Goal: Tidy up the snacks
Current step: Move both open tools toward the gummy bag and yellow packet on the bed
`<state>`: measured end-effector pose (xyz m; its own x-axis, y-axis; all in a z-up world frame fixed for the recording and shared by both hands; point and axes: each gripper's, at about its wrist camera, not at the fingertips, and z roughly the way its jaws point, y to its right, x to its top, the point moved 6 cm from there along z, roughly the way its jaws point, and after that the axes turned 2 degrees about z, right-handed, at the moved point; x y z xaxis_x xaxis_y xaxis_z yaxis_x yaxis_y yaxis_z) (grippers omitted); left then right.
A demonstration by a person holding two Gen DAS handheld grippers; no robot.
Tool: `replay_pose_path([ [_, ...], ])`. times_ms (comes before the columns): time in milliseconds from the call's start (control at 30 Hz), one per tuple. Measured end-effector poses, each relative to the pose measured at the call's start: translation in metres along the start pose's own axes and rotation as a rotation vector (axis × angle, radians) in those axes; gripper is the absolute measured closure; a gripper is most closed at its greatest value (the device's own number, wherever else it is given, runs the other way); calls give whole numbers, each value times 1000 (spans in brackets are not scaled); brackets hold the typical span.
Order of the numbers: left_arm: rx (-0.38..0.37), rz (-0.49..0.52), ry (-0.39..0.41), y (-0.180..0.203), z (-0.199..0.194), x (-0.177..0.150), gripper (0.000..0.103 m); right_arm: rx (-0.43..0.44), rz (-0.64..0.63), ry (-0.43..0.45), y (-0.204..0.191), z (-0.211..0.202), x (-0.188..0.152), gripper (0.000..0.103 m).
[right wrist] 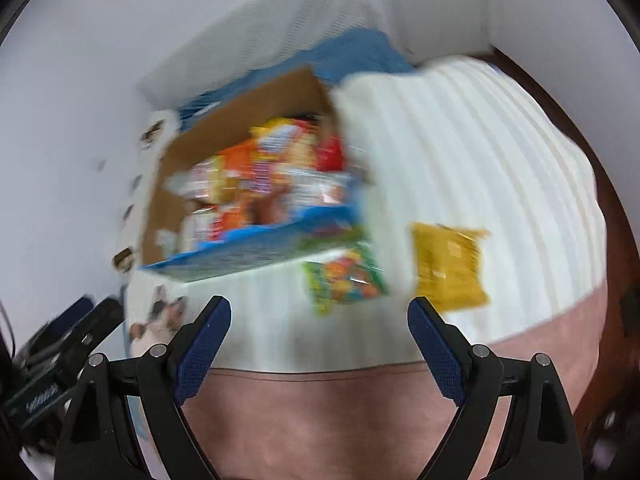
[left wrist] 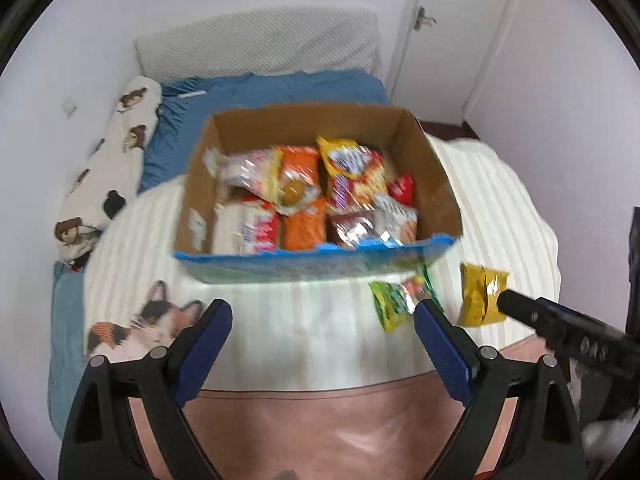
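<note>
Sitting mostly filled, the open brown cardboard box is holding many packets; a green crinkly packet and a yellow foil packet are lying just beside it, unpacked. Both the left gripper and right gripper are hovering spread, empty.

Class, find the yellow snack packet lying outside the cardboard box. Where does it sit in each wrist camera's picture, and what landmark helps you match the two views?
Left wrist view: the yellow snack packet lies at lower right on the white striped blanket, right of the green snack packet.
Right wrist view: the yellow snack packet is right of centre, again right of the green snack packet.
Shared landmark: the cardboard box of snacks.
</note>
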<state>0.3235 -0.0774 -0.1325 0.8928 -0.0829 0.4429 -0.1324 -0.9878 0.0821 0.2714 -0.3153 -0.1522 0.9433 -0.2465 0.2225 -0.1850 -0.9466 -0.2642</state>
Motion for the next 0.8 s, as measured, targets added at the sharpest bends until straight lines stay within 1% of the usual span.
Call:
replay_pose_path([
  [33,-4,10,-20,8,9,-3,10,-17,41,-23,20,9,0,11],
  [100,-12,59,-54,27,32,-6,10,-57,82,-44,49,22,2,11],
  [200,-7,178,-96,59,68,-9,10,-104,126,-78,88,47,8,11],
  [267,-1,269,-117,77,89,-10,10,-97,152,-103,102,59,11,11],
  [400,4,487,-174,112,139,-12,10,-77,190,-112,124,72,14,11],
  [433,11,526,-181,117,148,-13,10,-80,194,-109,127,73,14,11],
  [467,3,583,-201,126,161,-16,10,-89,199,-106,133,73,14,11],
  [533,-2,654,-224,137,179,-20,10,-102,215,-102,144,74,13,11],
  [600,12,716,-249,145,193,-25,10,-109,243,-103,159,73,8,11],
  [700,-22,760,-315,156,213,-37,10,-109,296,-112,179,73,0,11],
  [800,-12,767,-308,159,219,-42,10,-116,308,-115,189,70,-4,11],
])
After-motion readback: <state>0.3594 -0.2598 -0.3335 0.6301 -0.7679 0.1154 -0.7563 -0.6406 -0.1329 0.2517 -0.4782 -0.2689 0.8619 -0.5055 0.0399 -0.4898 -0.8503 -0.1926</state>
